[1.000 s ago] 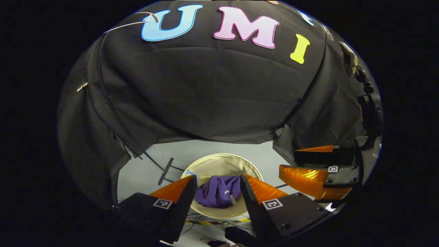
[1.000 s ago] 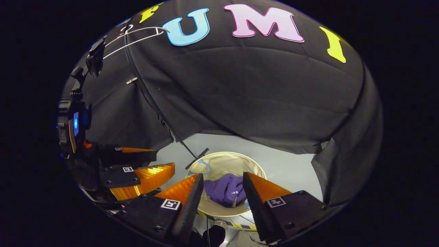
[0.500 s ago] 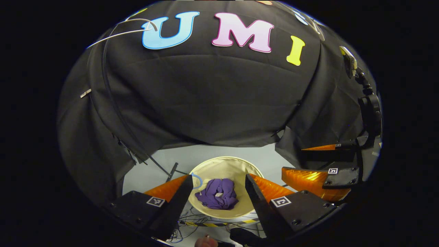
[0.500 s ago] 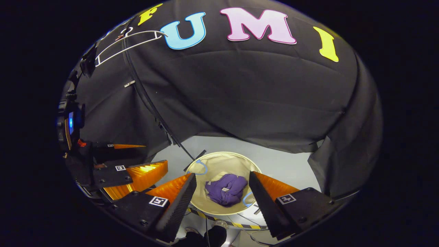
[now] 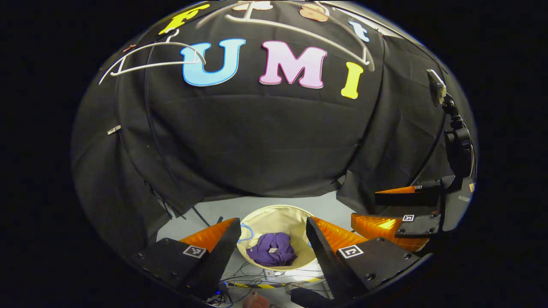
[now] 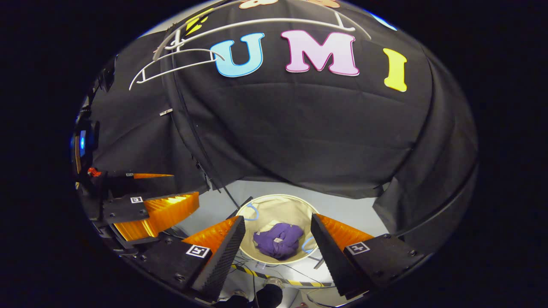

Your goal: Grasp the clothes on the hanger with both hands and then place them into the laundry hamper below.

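Observation:
A purple garment (image 5: 271,255) (image 6: 278,239) lies crumpled inside the round cream laundry hamper (image 5: 278,215) (image 6: 274,203) on the floor below. My left gripper (image 5: 271,233) hangs open high above the hamper, nothing between its fingers. In the right gripper view my right gripper (image 6: 278,231) is open and empty too, above the hamper. The right gripper (image 5: 396,209) appears at the right of the left gripper view, and the left gripper (image 6: 145,201) at the left of the right gripper view. Bare white hangers (image 5: 150,64) (image 6: 180,64) hang at the top against the black cloth.
A longer white hanger (image 5: 295,30) (image 6: 265,23) hangs at the top. A black pole (image 6: 192,128) runs down to a foot beside the hamper. Cables and yellow-black tape (image 5: 257,284) lie on the grey floor in front of the hamper. Black cloth walls close the booth.
Both grippers have risen and tilted up, so the hamper looks smaller and the hangers came into view. The garment dropped from between the fingers and settled in the hamper.

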`<state>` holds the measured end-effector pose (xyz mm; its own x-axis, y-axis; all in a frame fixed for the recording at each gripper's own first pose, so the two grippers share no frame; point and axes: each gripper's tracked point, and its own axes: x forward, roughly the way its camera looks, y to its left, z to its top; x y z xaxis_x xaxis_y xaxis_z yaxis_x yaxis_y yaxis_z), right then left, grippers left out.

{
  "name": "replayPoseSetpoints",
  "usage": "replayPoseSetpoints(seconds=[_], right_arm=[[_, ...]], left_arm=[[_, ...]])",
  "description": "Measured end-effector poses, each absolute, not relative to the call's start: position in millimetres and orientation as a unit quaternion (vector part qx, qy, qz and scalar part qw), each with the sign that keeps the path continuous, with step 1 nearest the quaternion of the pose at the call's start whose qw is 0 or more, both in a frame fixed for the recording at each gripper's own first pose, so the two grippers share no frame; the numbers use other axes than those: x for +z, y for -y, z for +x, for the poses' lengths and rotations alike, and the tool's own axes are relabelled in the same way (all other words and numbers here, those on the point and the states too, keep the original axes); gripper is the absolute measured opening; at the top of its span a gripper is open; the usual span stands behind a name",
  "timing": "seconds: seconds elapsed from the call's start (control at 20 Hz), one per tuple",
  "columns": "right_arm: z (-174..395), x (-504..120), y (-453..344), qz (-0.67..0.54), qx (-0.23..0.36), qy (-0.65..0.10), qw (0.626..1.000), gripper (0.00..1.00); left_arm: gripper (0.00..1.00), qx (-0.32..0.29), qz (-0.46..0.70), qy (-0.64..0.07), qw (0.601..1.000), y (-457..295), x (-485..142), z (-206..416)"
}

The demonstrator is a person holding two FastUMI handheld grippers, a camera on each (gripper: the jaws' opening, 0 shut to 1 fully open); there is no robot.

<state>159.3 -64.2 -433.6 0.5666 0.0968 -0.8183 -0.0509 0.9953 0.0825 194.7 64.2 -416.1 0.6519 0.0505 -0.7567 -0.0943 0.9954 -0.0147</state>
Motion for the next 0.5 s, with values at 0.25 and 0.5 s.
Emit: replayPoseSetpoints(seconds=[0.25,0.5], right_arm=[[140.6,-336.3,49.8,0.002,0.019,-0.378,0.926,0.99],[123.3,-212.7,19.3,0.013,0.003,-0.25,0.968,0.98]], left_arm=[[0.95,0.03,-0.011,-0.333,0.942,-63.4,-322.4,163.1],[0.95,0.006,0.011,-0.235,0.972,-57.6,-209.4,124.9]])
